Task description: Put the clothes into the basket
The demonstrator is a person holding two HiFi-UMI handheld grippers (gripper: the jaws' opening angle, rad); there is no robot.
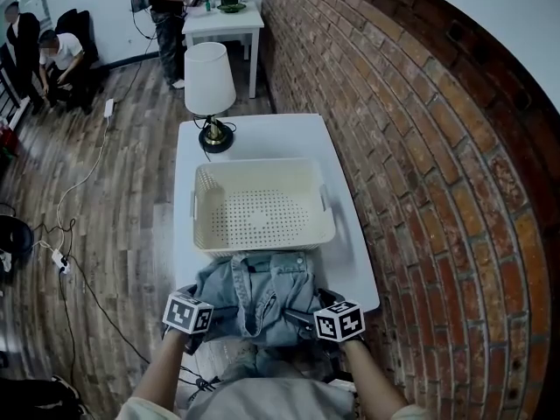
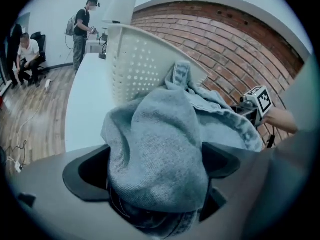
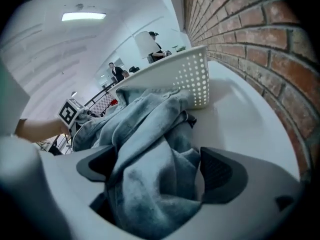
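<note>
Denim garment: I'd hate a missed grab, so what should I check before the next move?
1. Basket upright and empty: ok.
2. Denim garment between left tongs: ok.
3. Garment between right tongs: ok.
4. Tongs closed on cloth: not ok, both stand open.
5. Garment wholly on table: cannot tell, its near edge is hidden.
6. Lamp clear of basket: ok.

**Denim covers most of it**

The denim garment (image 2: 160, 149) fills the gap in the left gripper (image 2: 155, 166), hiding much of the inner faces of its fingers (image 2: 82, 171); in the right gripper (image 3: 160, 170), cloth half covers one finger; in the head view, cloth hides the surface's (image 1: 350, 261) near edge; things on the far table (image 1: 210, 23) are too small to tell.
</note>
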